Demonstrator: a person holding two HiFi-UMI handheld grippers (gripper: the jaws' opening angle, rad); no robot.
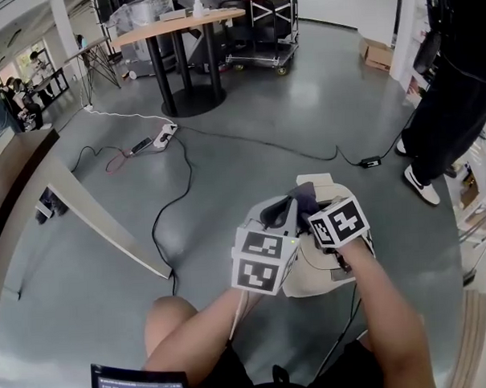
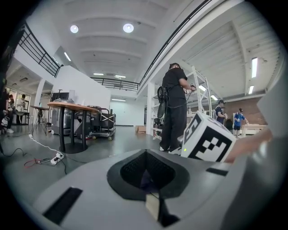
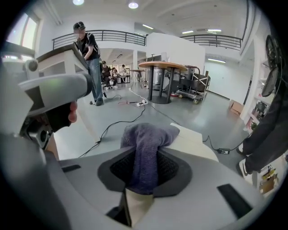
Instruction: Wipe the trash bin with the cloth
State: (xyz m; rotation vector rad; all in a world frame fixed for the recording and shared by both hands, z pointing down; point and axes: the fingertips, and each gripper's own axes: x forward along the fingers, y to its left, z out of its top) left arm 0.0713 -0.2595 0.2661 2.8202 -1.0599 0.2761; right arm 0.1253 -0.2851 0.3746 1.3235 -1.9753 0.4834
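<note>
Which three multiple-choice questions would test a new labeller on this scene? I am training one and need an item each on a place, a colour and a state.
1. Where does the trash bin stand?
A. on the round table
B. on the floor
C. on a wheeled cart

2. What colour is the cloth?
A. purple
B. yellow
C. red

3. How is the right gripper?
A. open and empty
B. shut on the cloth
C. lying on the ground

Answers:
1 B: the head view shows the trash bin standing on the grey floor in front of the person.
2 A: the cloth is purple in the right gripper view.
3 B: the jaws close on the cloth, which bunches out above them.
</note>
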